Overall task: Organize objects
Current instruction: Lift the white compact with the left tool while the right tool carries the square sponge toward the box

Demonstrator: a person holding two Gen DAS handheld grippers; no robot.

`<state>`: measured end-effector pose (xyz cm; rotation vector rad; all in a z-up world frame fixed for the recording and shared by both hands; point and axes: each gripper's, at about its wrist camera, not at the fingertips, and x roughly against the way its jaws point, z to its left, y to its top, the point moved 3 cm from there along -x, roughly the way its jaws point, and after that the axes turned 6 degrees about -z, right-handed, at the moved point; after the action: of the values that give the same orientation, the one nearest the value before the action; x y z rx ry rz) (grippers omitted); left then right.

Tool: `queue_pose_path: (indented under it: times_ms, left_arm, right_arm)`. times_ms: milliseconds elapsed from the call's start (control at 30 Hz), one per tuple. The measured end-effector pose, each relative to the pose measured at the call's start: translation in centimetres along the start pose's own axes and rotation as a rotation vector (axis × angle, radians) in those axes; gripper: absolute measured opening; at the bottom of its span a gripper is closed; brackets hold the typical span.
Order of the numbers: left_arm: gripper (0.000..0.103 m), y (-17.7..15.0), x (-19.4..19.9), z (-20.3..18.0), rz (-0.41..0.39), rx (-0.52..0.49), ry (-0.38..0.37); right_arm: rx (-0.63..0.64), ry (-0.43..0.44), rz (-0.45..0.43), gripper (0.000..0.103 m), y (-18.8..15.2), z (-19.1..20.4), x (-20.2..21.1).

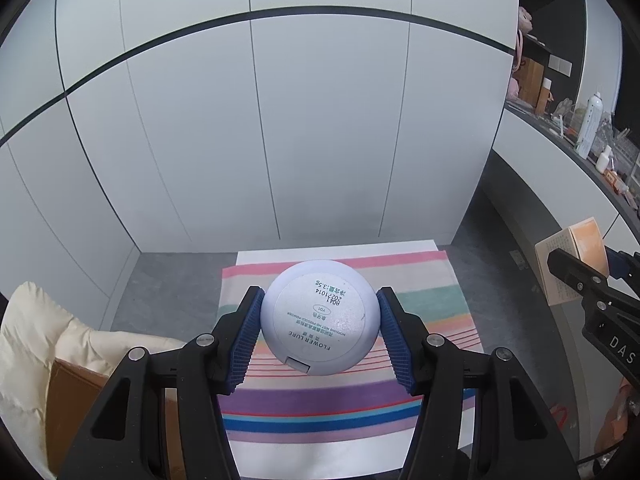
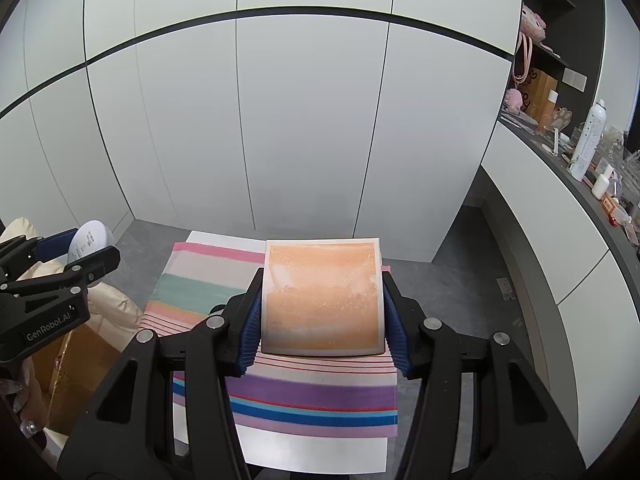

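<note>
My left gripper (image 1: 320, 328) is shut on a round pale lilac powder compact (image 1: 320, 318), its labelled underside facing the camera, held above a striped cloth (image 1: 344, 404). My right gripper (image 2: 322, 320) is shut on a square orange box (image 2: 322, 298), its blue pads pressing both side edges, also held above the striped cloth (image 2: 312, 400). In the left wrist view the orange box (image 1: 576, 258) and the right gripper's black fingers (image 1: 576, 276) show at the right edge. In the right wrist view the compact (image 2: 90, 240) shows at the far left in the left gripper.
The striped cloth lies on a white board (image 2: 316, 448) over a grey floor. White cabinet doors (image 1: 256, 120) stand behind. A cluttered dark shelf (image 2: 600, 184) with a tall white bottle (image 2: 586, 144) runs along the right. A cream padded jacket (image 1: 28, 332) over a cardboard box (image 2: 76, 376) sits at the left.
</note>
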<state>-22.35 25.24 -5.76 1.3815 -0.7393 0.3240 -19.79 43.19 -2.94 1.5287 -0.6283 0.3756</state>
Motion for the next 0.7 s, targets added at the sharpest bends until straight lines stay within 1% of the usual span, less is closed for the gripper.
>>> queue_pose_path:
  times_ms: [233, 367, 500, 633, 700]
  left_arm:
    - [0.058, -1.0, 1.9, 0.1, -0.009, 0.001, -0.017]
    - [0.058, -1.9, 3.7, 0.3, -0.006, -0.008, -0.006]
    - [0.058, -3.4, 6.6, 0.5, -0.023, 0.008, -0.025]
    - [0.058, -4.8, 9.5, 0.5, -0.054, -0.003, 0.003]
    - [0.058, -5.9, 11.1, 0.4, -0.074, -0.014, 0.000]
  right_arm:
    - [-0.010, 0.008, 0.002, 0.054, -0.7, -0.2, 1.4]
    - [-0.011, 0.006, 0.003, 0.054, -1.8, 0.0, 3.0]
    - [-0.013, 0.017, 0.003, 0.054, -3.3, 0.1, 4.8]
    - [-0.023, 0.034, 0.002, 0.054, -5.0, 0.3, 7.0]
    - [-0.025, 0.042, 0.002, 0.054, -5.9, 0.5, 8.0]
